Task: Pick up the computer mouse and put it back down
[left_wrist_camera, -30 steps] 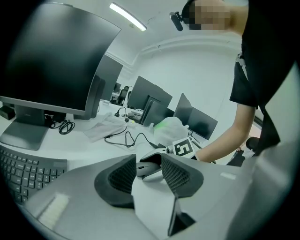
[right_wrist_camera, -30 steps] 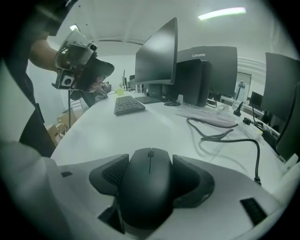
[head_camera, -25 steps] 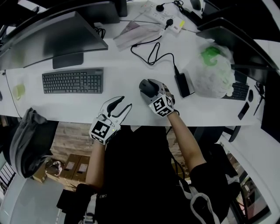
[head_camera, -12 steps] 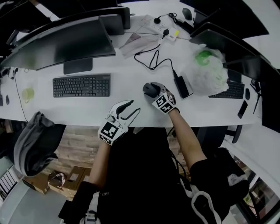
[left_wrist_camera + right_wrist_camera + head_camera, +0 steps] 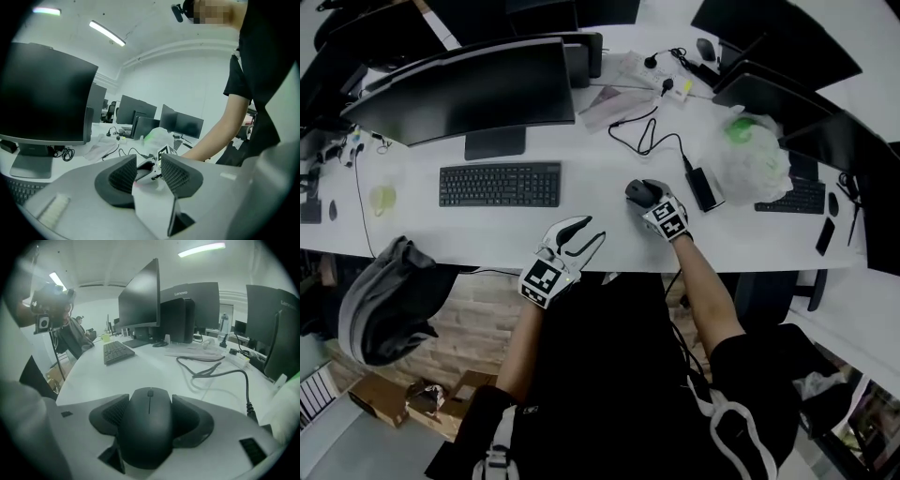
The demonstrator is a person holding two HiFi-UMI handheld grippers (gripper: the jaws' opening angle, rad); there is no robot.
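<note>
Right gripper (image 5: 150, 406) clamped on the computer mouse (image 5: 148, 439), left gripper (image 5: 149, 161) empty.
The right gripper's jaws press both sides of the black computer mouse, near the white desk's (image 5: 591, 192) front edge. At the mouse's 8 o'clock the left gripper's jaws stand wide apart on nothing, having just narrowed slightly. The keyboard (image 5: 500, 185) lies at its 9 o'clock.

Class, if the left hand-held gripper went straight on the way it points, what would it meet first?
Probably the right hand-held gripper, shut on the computer mouse: it shows between the open jaws of the left hand-held gripper. Depth is unclear; the desk might come first.
</note>
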